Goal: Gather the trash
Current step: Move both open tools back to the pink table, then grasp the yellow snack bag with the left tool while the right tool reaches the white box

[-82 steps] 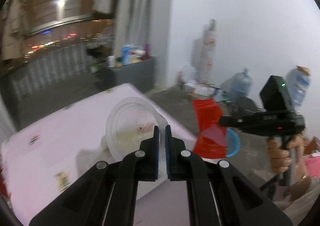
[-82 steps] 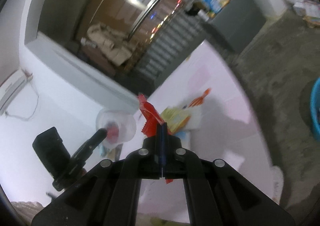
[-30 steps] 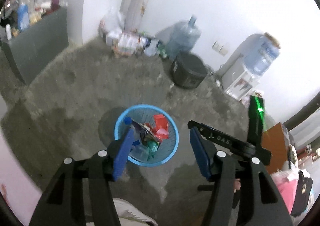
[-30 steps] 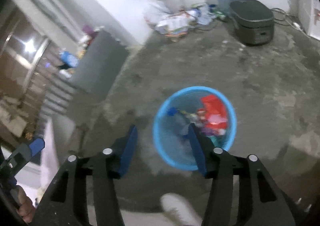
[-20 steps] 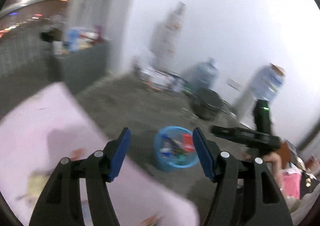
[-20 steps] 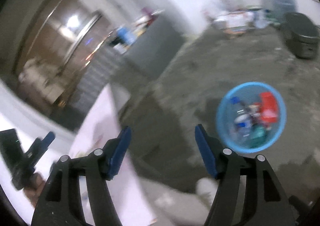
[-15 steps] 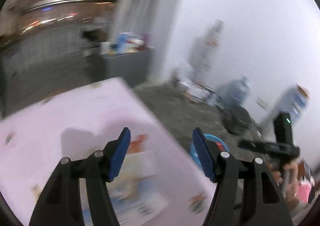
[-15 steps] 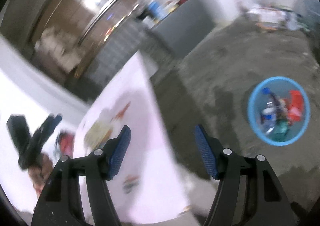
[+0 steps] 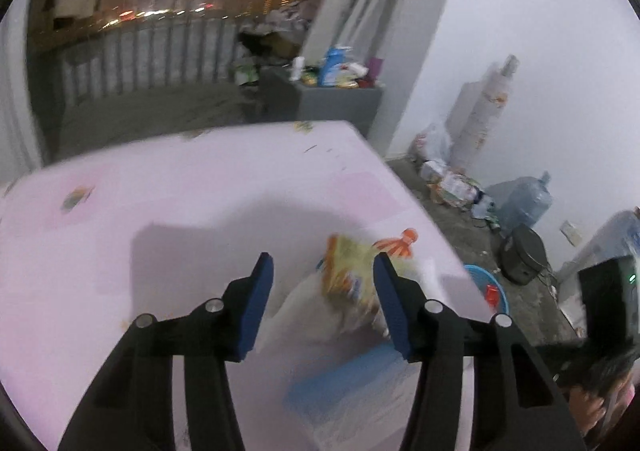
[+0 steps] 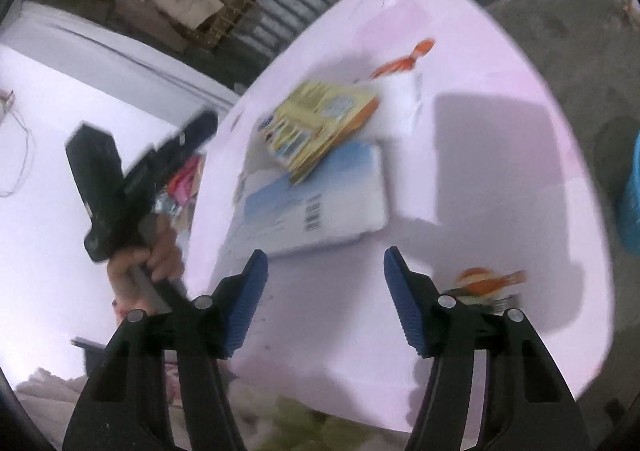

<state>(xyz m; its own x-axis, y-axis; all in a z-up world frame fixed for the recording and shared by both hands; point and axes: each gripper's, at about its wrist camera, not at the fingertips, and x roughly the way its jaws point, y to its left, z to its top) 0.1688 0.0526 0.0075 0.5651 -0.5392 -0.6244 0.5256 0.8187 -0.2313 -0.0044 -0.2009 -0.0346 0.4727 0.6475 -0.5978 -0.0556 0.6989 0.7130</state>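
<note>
The pink table [image 9: 168, 211] carries a blue-and-white packet [image 10: 320, 195] with a yellow wrapper [image 10: 316, 123] lying on it, while the left tongs [image 9: 323, 303] and the right tongs [image 10: 325, 301] hang above, both released, empty and closing.

A pink-covered table [image 9: 168, 191] fills the space under and beyond the jaws. Past its far edge stands a grey cabinet [image 9: 340, 103] crowded with bottles and packets. Behind that, a pale curtain [image 9: 360, 11] hangs beside a dark window [image 9: 160, 3] showing small city lights and a railing. To the right of the jaws, a white wall [image 9: 540, 31] meets a rough grey concrete floor [image 9: 460, 219]. On that floor sit a large water jug [image 9: 524, 203] and a round black cooker [image 9: 524, 255].
</note>
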